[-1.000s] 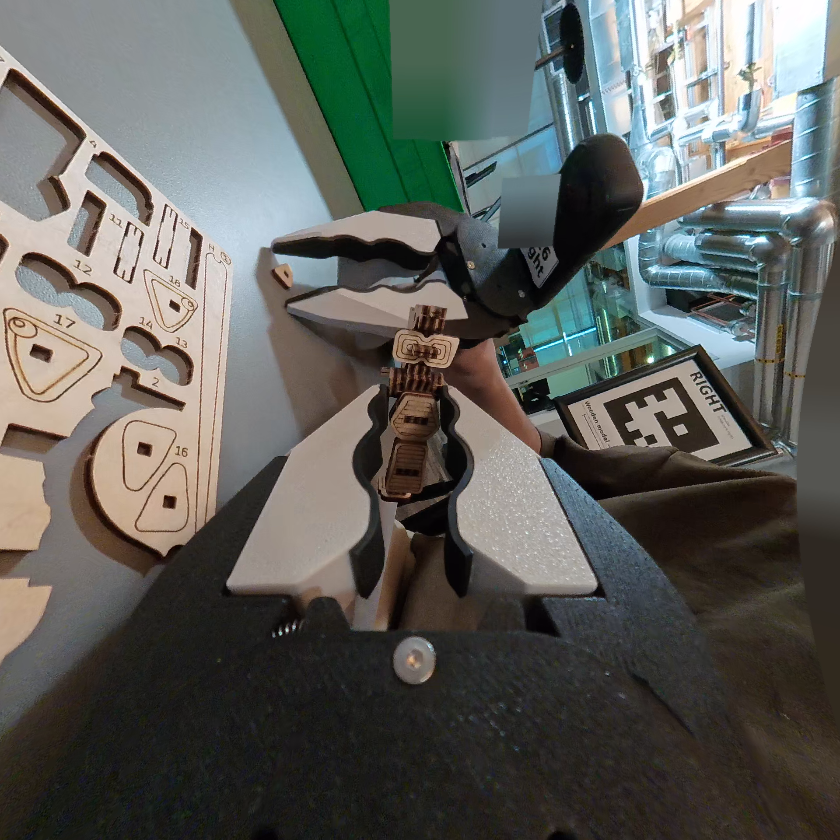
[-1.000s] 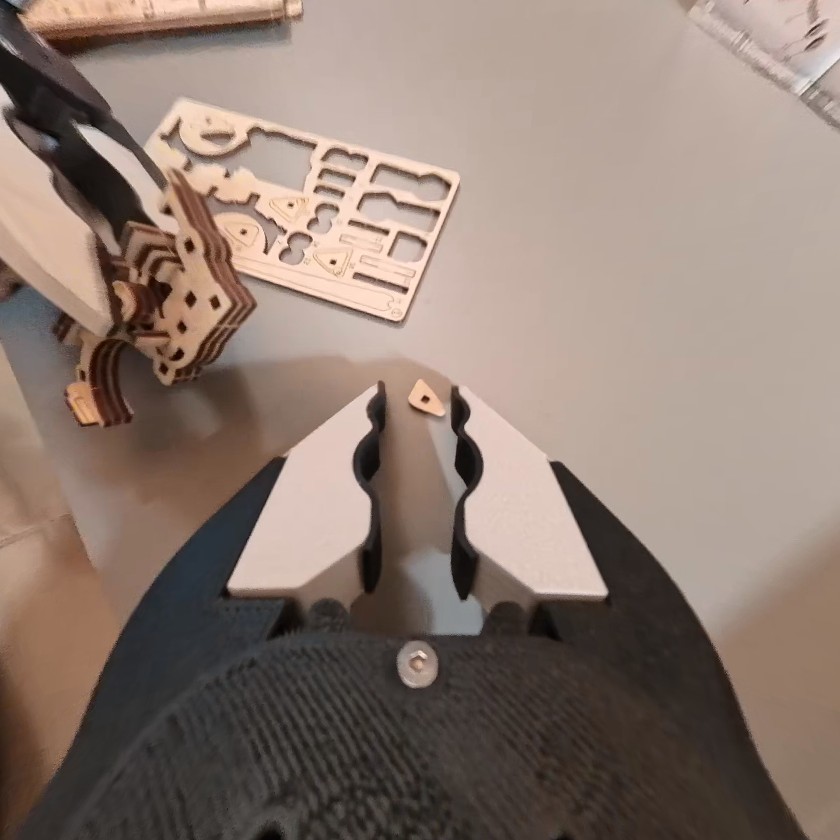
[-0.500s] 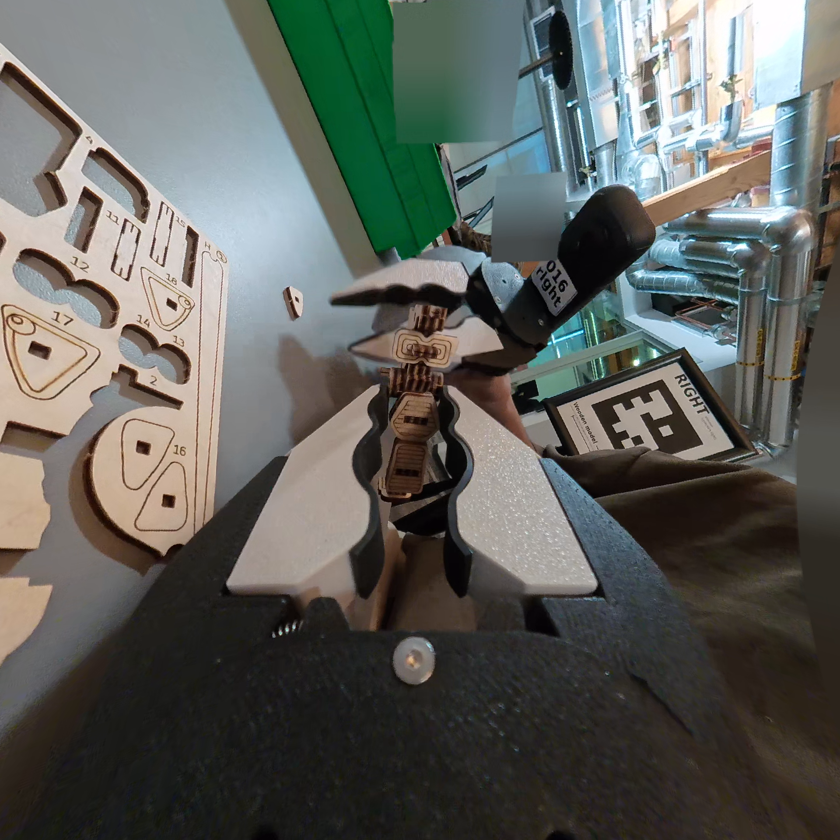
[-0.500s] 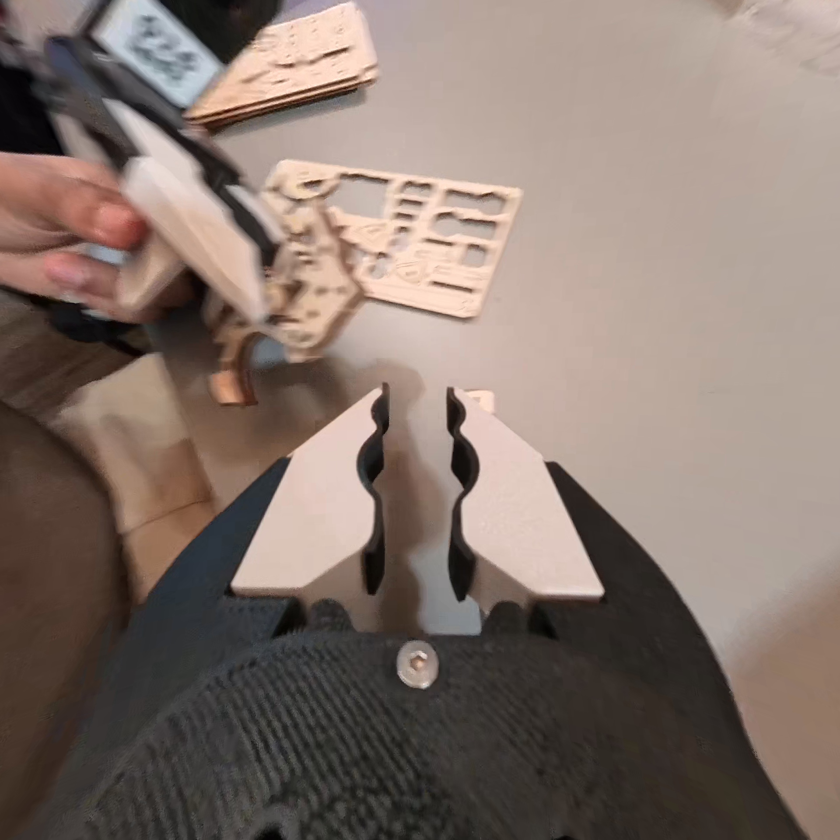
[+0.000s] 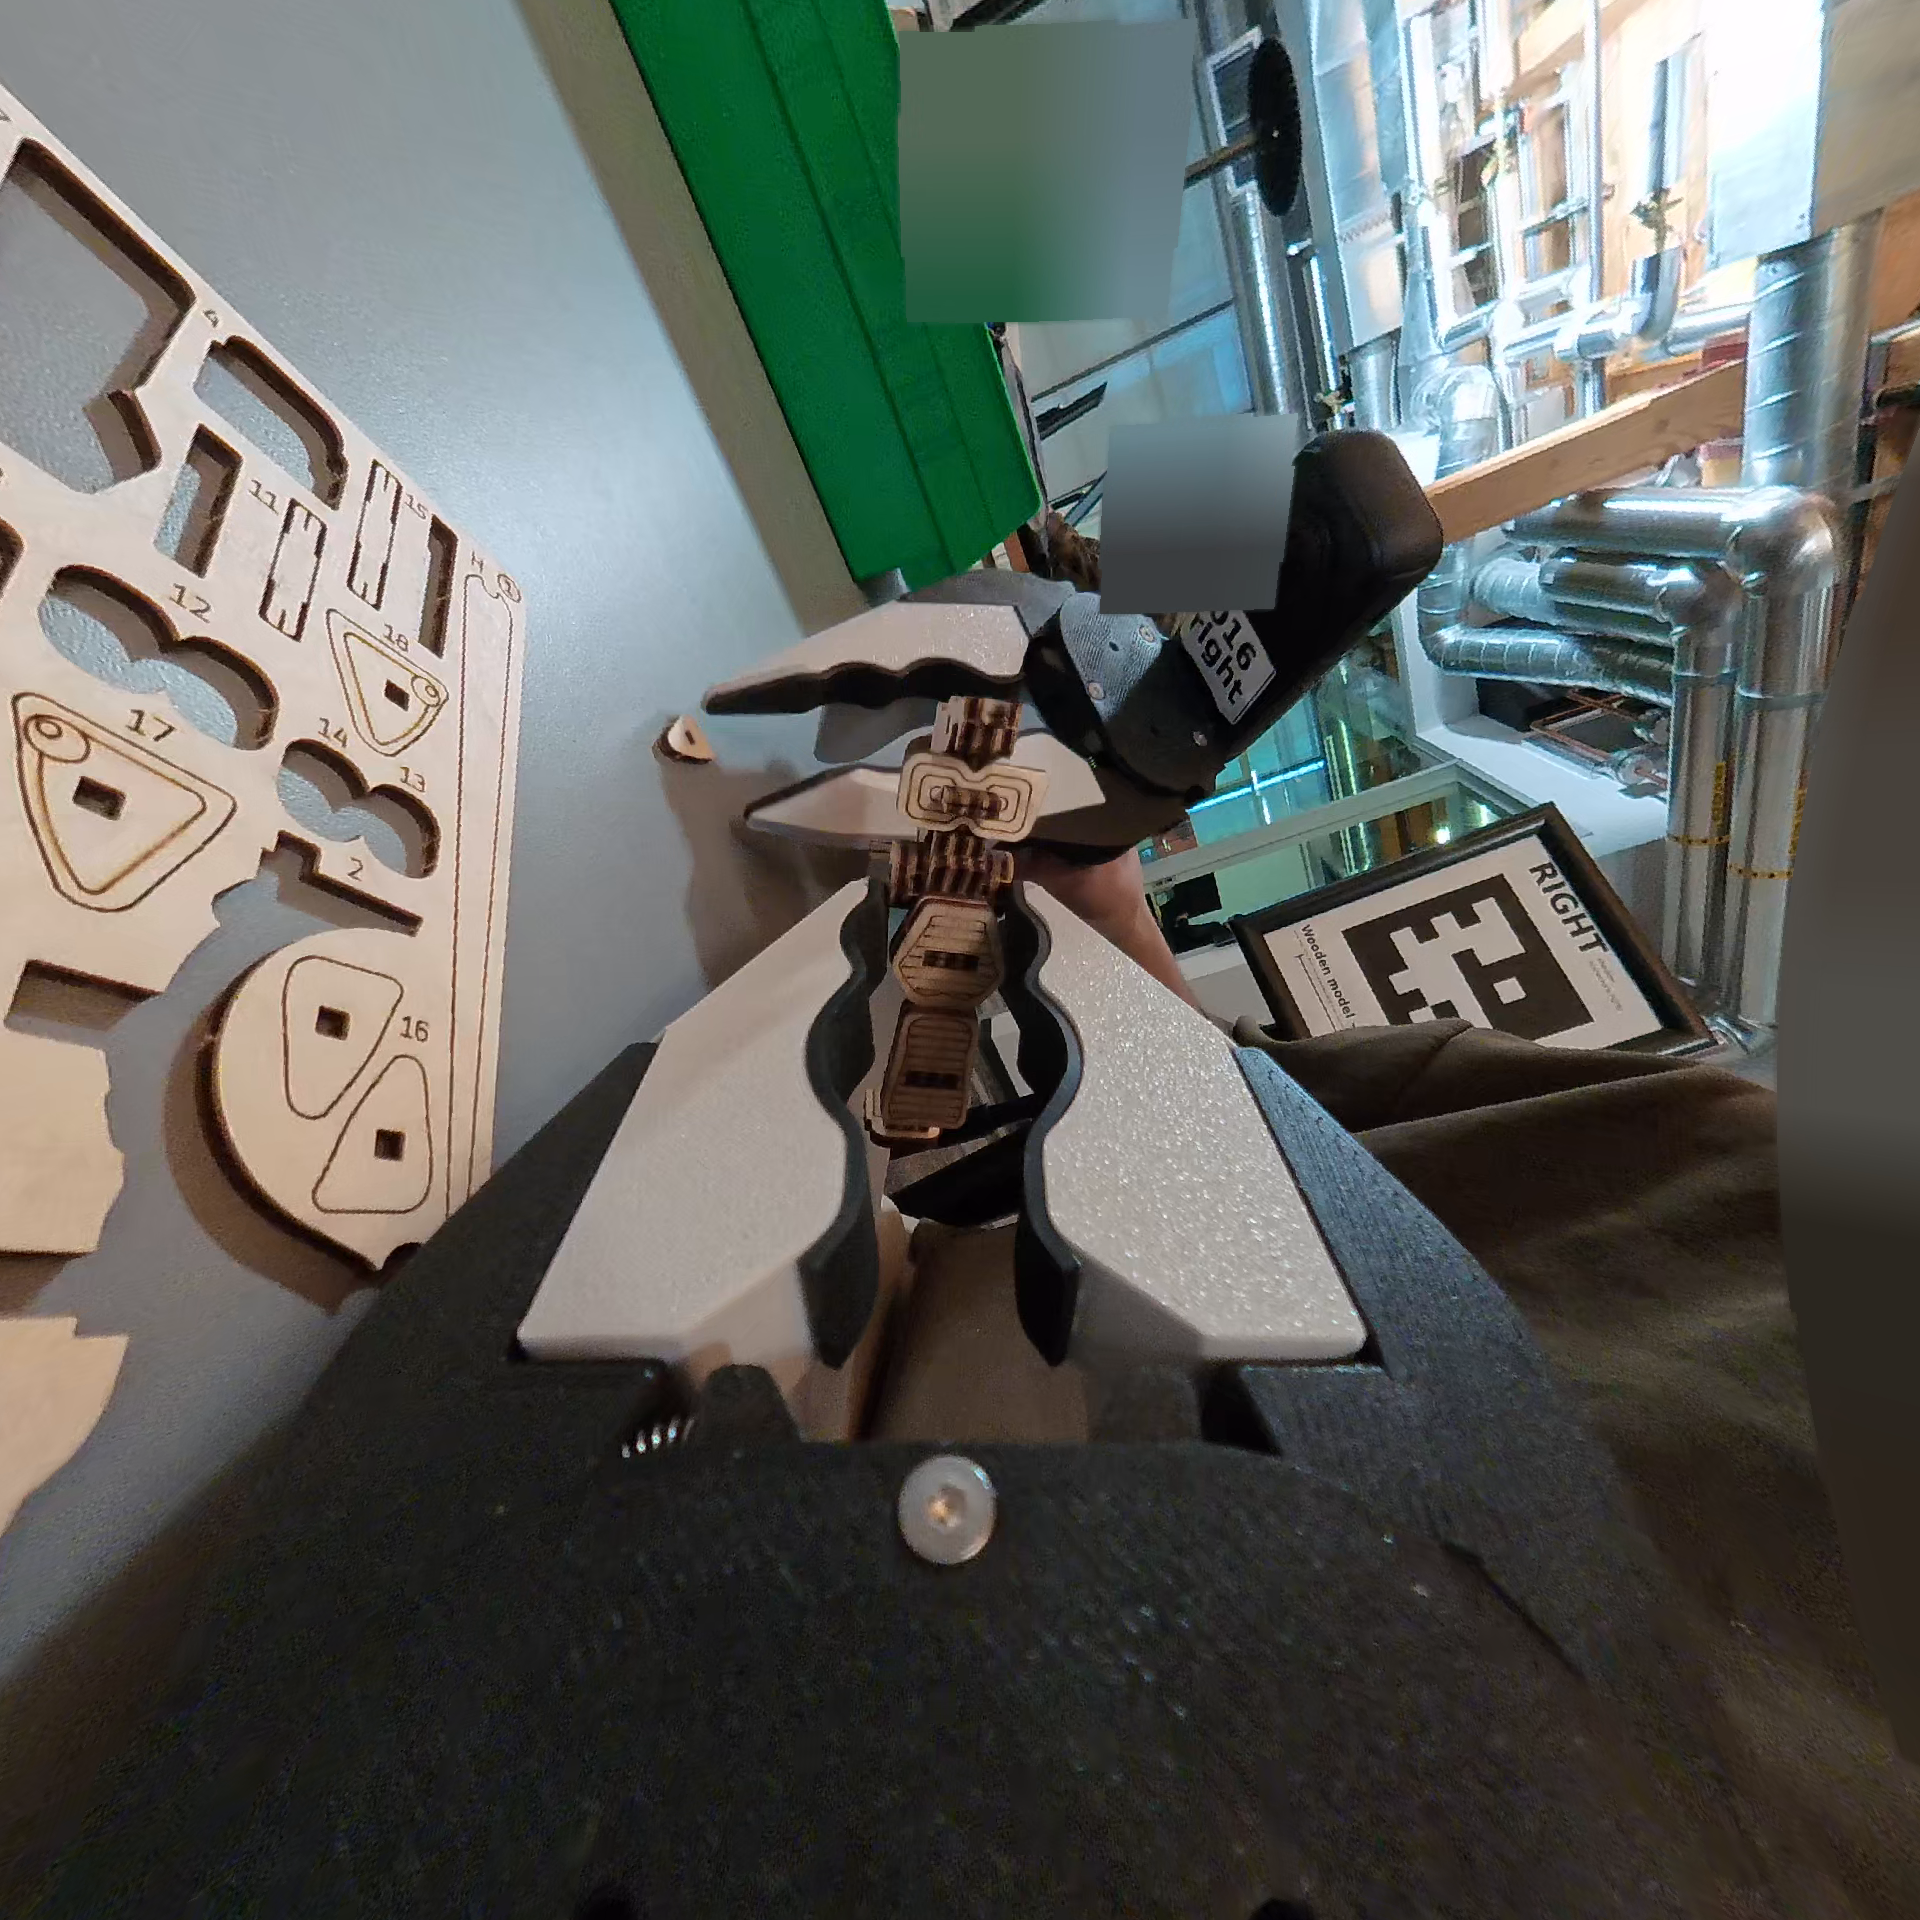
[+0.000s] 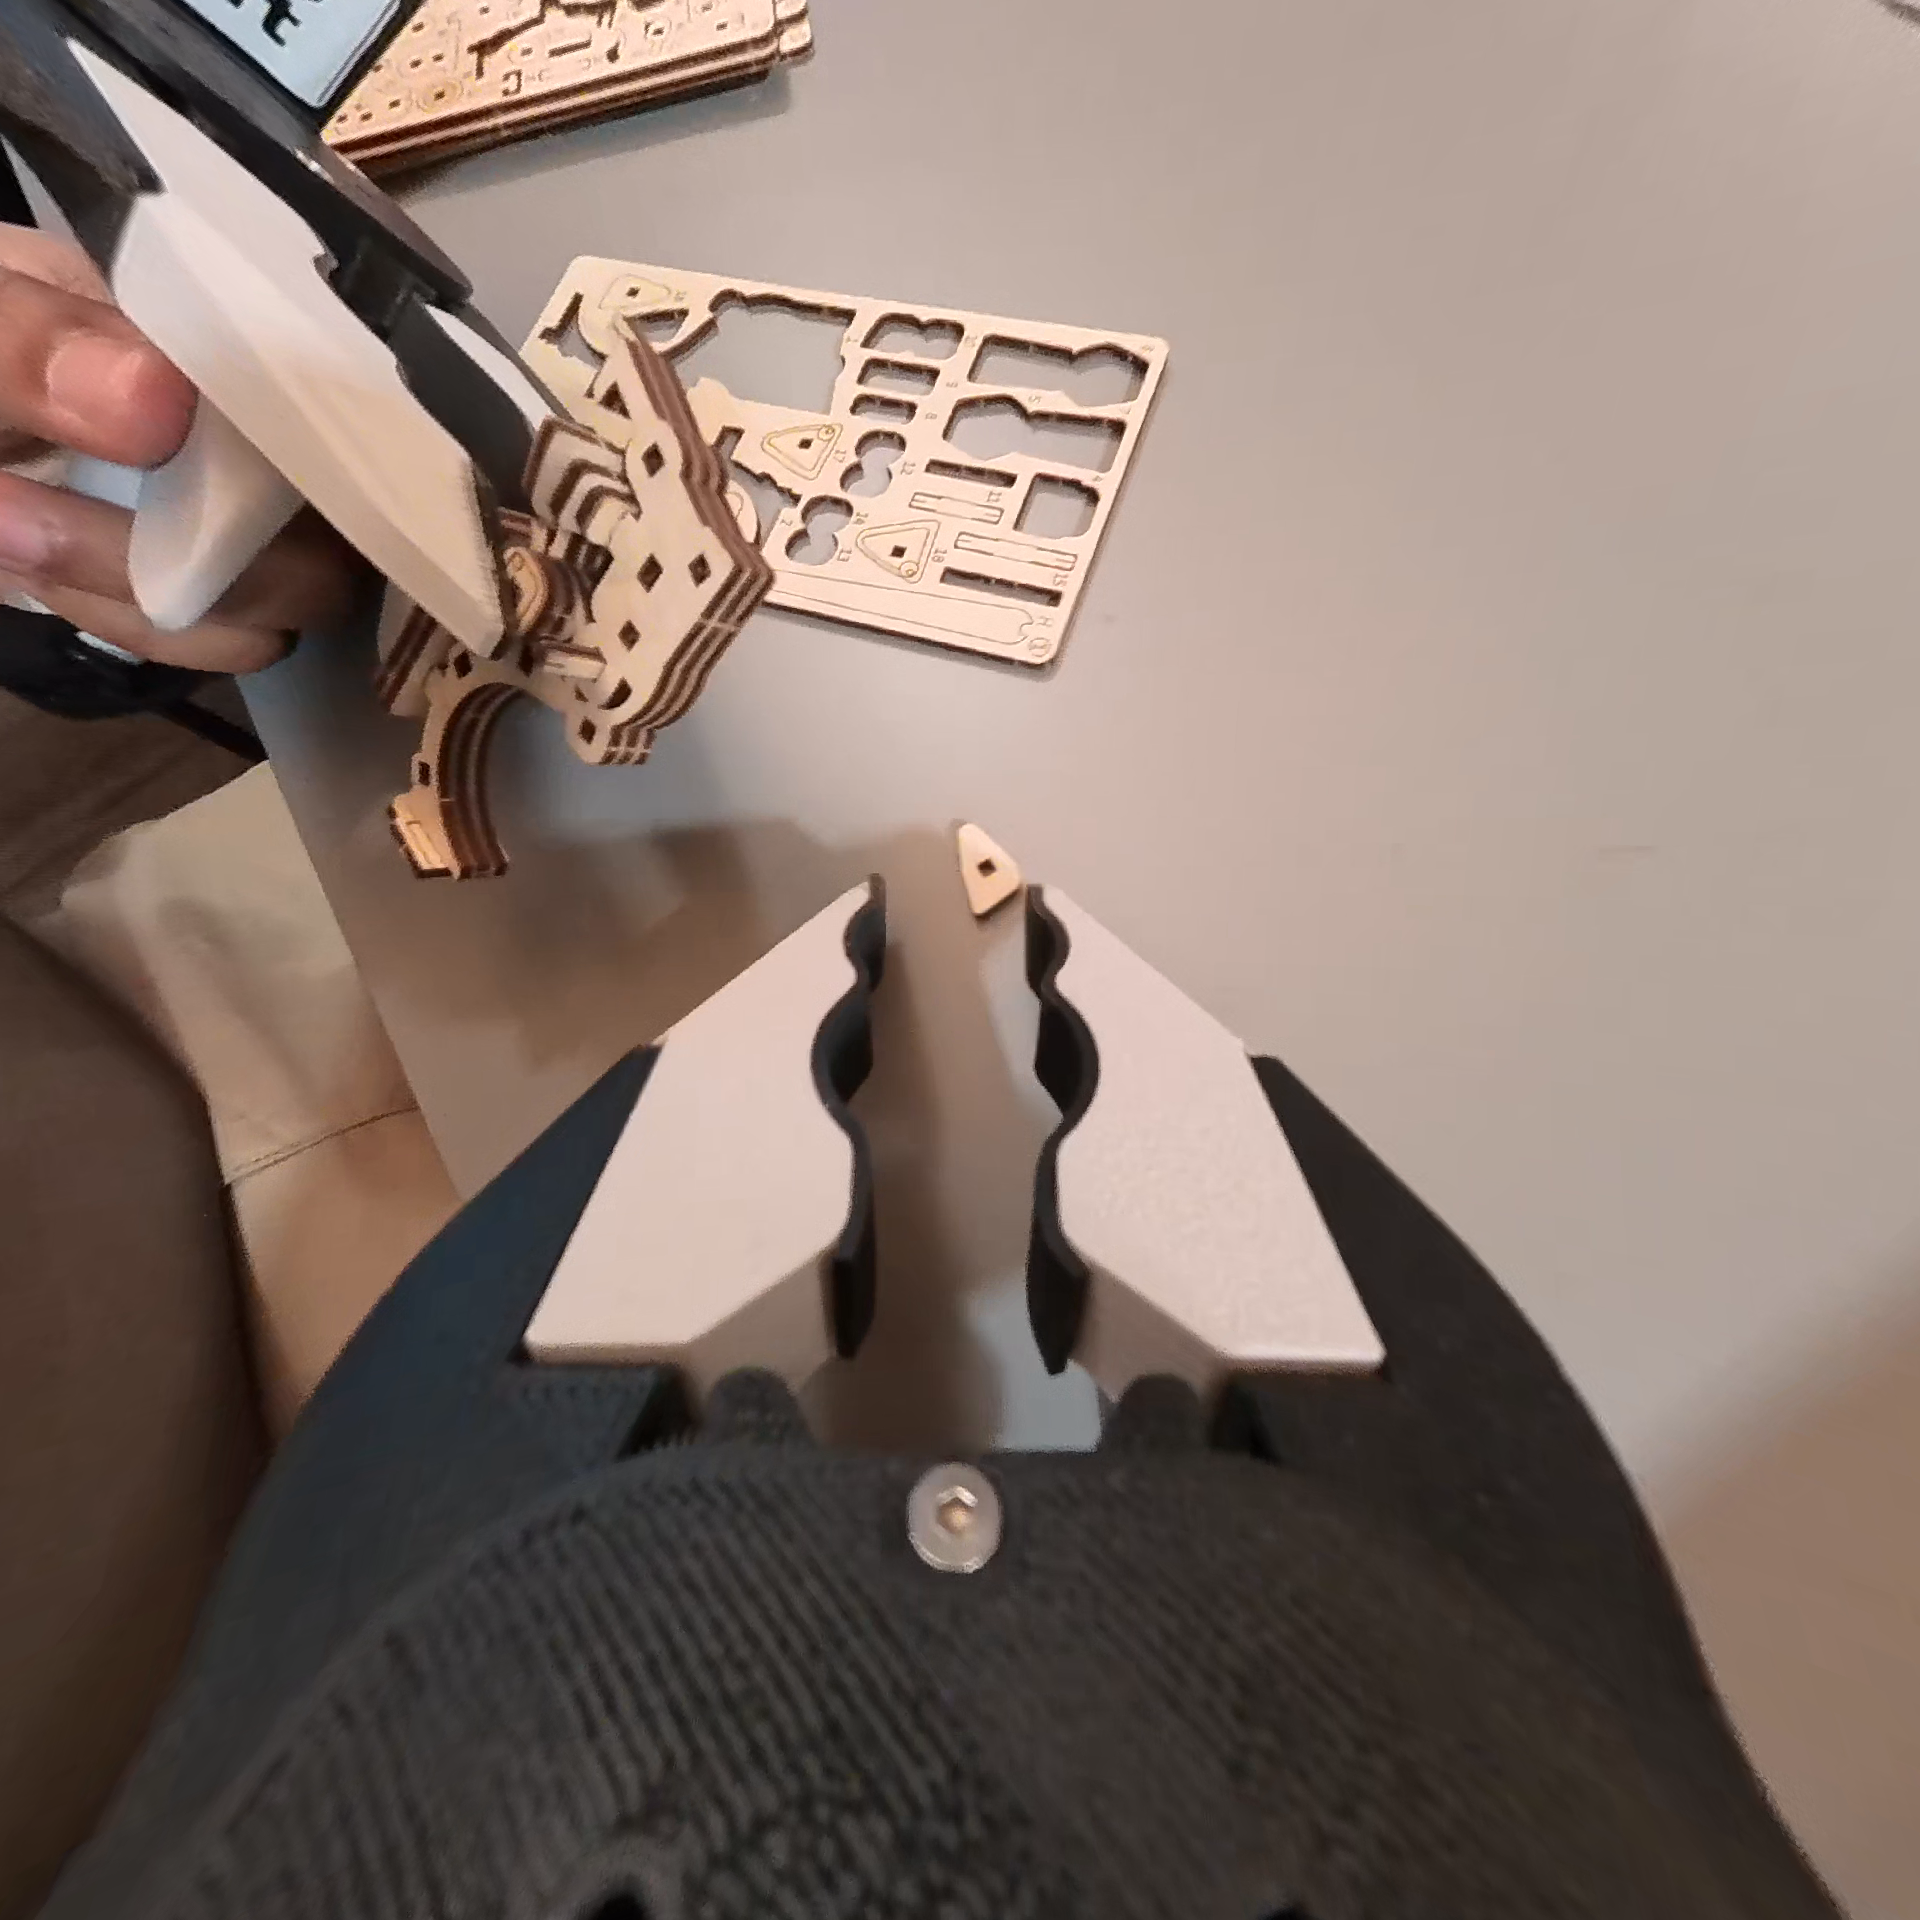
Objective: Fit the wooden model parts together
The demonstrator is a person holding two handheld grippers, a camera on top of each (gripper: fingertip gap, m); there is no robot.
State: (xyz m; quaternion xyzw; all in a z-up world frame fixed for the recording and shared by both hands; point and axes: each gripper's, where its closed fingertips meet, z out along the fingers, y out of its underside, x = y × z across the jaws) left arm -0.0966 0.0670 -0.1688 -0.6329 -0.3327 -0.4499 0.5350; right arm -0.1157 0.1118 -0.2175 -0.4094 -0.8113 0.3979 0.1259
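My left gripper (image 5: 940, 904) is shut on a layered wooden model (image 5: 935, 997), held upright above the grey table (image 5: 468, 260). In the right wrist view the left gripper (image 6: 520, 540) holds this model (image 6: 613, 623) in the air at upper left. My right gripper (image 6: 956, 899) is open and empty, low over the table. A small triangular wooden piece (image 6: 987, 868) with a square hole lies just beyond its right fingertip. In the left wrist view the right gripper (image 5: 743, 758) is behind the model, with the small piece (image 5: 684, 743) to its left.
A punched-out wooden parts sheet (image 6: 935, 488) lies flat beyond the small piece; it also shows in the left wrist view (image 5: 239, 831). A stack of sheets (image 6: 582, 73) sits at the far edge. A hand (image 6: 83, 416), a green panel (image 5: 831, 260) and a framed marker sign (image 5: 1455, 966) are nearby.
My right gripper swung up toward the model and came back down over the small piece, staying open. The left gripper and model now sit nearer and higher in the right wrist view.
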